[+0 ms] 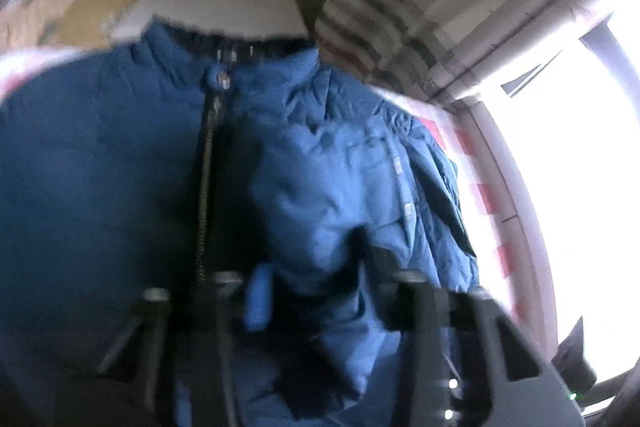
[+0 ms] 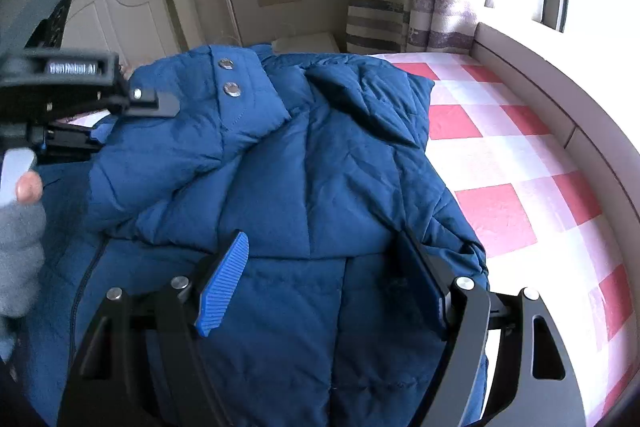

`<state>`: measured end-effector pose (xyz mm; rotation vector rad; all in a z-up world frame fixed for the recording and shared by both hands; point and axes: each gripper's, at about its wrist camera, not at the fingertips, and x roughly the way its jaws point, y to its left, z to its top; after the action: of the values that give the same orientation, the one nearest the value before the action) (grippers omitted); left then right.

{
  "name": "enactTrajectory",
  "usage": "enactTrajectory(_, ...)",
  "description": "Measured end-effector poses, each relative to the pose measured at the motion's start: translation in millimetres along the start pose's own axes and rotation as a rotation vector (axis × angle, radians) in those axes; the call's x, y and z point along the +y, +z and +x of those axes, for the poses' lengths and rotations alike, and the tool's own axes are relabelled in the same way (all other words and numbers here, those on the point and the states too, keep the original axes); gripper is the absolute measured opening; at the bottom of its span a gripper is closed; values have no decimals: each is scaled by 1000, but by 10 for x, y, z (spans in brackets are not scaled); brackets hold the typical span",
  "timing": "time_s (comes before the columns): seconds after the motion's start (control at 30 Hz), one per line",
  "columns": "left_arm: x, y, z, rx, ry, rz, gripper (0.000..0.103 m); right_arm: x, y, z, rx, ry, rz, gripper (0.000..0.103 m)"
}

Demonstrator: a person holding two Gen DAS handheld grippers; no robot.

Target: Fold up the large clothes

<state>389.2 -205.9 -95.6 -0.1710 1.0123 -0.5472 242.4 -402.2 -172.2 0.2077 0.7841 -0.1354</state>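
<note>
While spread on the bed (image 2: pixel 500 147), quilted blue jacket (image 2: pixel 320 167), right tongs (image 2: pixel 320 279) released, left tongs (image 1: pixel 312 267) unclear.

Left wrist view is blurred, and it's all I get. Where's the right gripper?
Observer: The right gripper is low over the blue jacket, jaws wide open with quilted fabric between them.
Operator: And my left one, seen from that side?
Observer: The left gripper is at the collar edge, near two metal snaps. I cannot tell whether it grips.
Operator: Any room right of the jacket?
Observer: Yes, the checked sheet lies uncovered there.
</note>
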Motion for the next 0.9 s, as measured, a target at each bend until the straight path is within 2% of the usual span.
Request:
enactTrajectory(0.1, 19, -93, -435, -166, 13, 3, 15, -22, -3, -8, -5, 15, 12, 75)
enactTrajectory(0.17, 216, -179, -885, -301, -1, -45, 15, -32, 1, -1, -6, 17, 14, 75)
enactTrajectory(0.27, 691, -320, -1360, -399, 39, -148, 15, -37, 5, 4, -6, 20, 14, 75)
enactTrajectory(0.33, 1040, -421, -1465, -389, 108, -218, 17, -32, 5, 6, -5, 20, 13, 76)
enactTrajectory(0.43, 1605, -631, -1328, -286, 192, -318, 26, -22, 1, 4, -5, 19, 13, 76)
enactTrajectory(0.5, 1956, -813, -1138, -189, 196, -414, 38, -25, 4, 9, -5, 19, 10, 76)
enactTrajectory(0.53, 2061, -890, -1098, -160, 195, -451, 45, -26, 4, 12, -3, 17, 10, 76)
enactTrajectory(0.57, 2123, -954, -1067, -165, 163, -467, 48, -25, 3, 14, -2, 16, 10, 76)
enactTrajectory(0.6, 2107, -979, -1097, -180, 158, -452, 51, -26, 3, 15, -1, 16, 11, 76)
enactTrajectory(0.67, 1979, -966, -1200, -196, 202, -408, 58, -26, 6, 13, -1, 16, 10, 76)
enactTrajectory(0.7, 1898, -958, -1334, -253, 243, -392, 61, -27, 8, 17, 0, 15, 10, 76)
enactTrajectory(0.73, 1755, -970, -1512, -354, 310, -354, 66, -26, 9, 15, 0, 14, 9, 76)
enactTrajectory(0.77, 1593, -976, -1679, -449, 362, -300, 83, -26, 10, 14, 0, 13, 8, 76)
enactTrajectory(0.8, 1441, -968, -1801, -518, 388, -243, 92, -23, 10, 14, 1, 12, 8, 76)
enactTrajectory(0.83, 1365, -942, -1848, -539, 399, -202, 94, -24, 10, 15, 1, 12, 7, 76)
enactTrajectory(0.87, 1249, -865, -1837, -524, 406, -137, 95, -25, 9, 17, 1, 11, 6, 76)
enactTrajectory(0.9, 1171, -787, -1740, -473, 404, -83, 95, -24, 9, 17, 2, 9, 5, 76)
